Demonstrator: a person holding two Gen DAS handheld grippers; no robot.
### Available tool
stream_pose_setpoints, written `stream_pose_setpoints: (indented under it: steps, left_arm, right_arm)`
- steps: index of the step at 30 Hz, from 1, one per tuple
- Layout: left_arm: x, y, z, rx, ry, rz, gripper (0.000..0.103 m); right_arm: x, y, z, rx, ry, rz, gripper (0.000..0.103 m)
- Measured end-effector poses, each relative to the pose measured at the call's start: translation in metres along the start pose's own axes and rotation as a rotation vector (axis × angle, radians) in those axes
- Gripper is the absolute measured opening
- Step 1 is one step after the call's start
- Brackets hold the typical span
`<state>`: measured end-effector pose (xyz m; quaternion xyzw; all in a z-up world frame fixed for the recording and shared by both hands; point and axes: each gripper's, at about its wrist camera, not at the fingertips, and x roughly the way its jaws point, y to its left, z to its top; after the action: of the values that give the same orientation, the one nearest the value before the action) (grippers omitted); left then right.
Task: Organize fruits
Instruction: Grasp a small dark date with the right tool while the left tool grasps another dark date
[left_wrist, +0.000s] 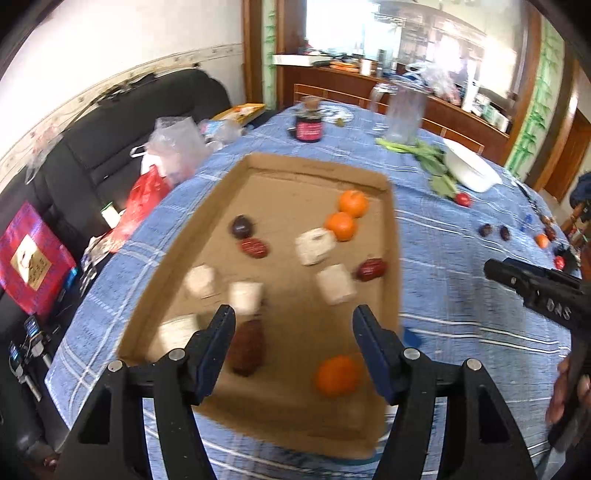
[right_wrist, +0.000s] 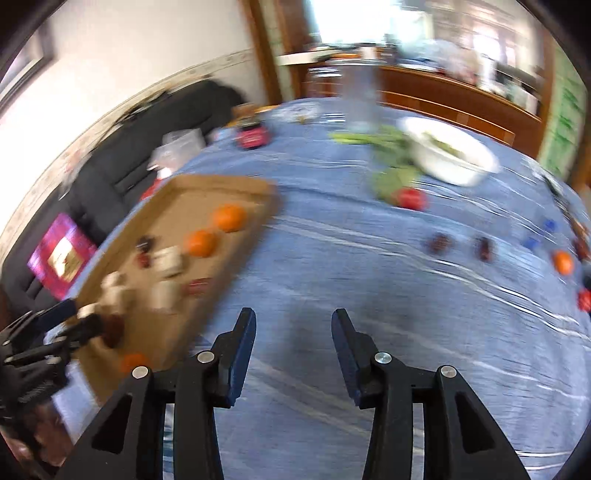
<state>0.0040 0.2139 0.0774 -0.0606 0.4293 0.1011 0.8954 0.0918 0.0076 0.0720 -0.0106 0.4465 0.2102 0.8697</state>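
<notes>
The left gripper (left_wrist: 293, 314) hangs over the cardboard tray (left_wrist: 391, 236) with its jaws apart and empty; below lie three oranges (left_wrist: 341, 226) and several dark red fruits (left_wrist: 371, 268) among white blocks (left_wrist: 316, 245). The right gripper (right_wrist: 293, 317), jaws also apart and empty, is over bare blue cloth (right_wrist: 369, 277), with more fruit (right_wrist: 563, 262) scattered far right.

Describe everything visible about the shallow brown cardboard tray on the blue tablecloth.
The shallow brown cardboard tray is rectangular with low folded-up walls, lying flat on the blue checked tablecloth. Inside sit three oranges, several dark red and purplish fruits and pale paper cups tipped at angles. The open left gripper hovers over its near end, holding nothing.
</notes>
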Motion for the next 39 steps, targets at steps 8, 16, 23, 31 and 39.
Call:
stream_pose_setpoints:
  steps: [8,16,23,31,39]
  left_arm:
    - [0.019,-0.071,0.018,0.122,0.038,-0.075,0.067]
    - [0.052,-0.138,0.045,0.245,0.066,-0.086,0.067]
    - [0.089,-0.200,0.072,0.331,0.075,-0.130,0.067]
    - [0.144,-0.256,0.085,0.328,0.102,-0.205,0.067]
    - [0.167,-0.280,0.086,0.352,0.096,-0.234,0.034]
  right_arm:
    - [0.003,-0.130,0.013,0.135,-0.033,-0.198,0.046]
    - [0.053,-0.161,0.039,0.123,-0.003,-0.177,0.046]
    - [0.063,-0.173,0.043,0.128,-0.002,-0.189,0.019]
    - [0.014,-0.198,0.010,0.165,-0.037,-0.130,0.020]
    - [-0.001,-0.198,-0.009,0.157,-0.041,-0.112,0.020]
